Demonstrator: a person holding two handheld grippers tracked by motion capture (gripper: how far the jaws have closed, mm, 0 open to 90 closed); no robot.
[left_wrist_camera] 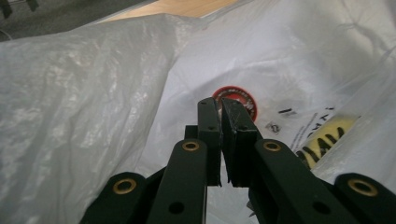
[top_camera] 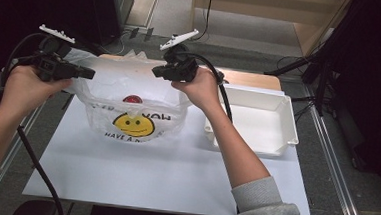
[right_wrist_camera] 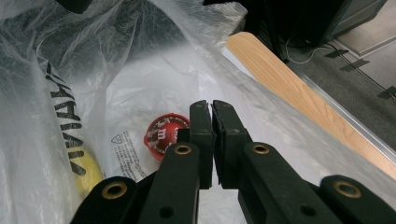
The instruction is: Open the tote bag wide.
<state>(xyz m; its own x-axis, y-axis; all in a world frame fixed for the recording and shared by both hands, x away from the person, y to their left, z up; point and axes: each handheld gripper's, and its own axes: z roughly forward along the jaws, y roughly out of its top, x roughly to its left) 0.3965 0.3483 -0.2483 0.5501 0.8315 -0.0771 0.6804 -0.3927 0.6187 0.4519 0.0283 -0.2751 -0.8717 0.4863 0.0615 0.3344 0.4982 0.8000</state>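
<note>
Plastic bag (top_camera: 137,109): thin, translucent white, yellow smiley face and black lettering on the side facing me; sits on the white table, left of centre; mouth pulled open and held up at both top edges, one edge in my left gripper (top_camera: 86,73), the other in my right gripper (top_camera: 156,71); both jaw pairs pinched together on the film; body sags between them, bottom resting on the table; film crinkled, glossy. Inside: a round red lid or cap (right_wrist_camera: 163,134) with white print, lying flat on the bag floor, near the middle (left_wrist_camera: 235,99); seen through the wall as a red patch (top_camera: 134,99).
</note>
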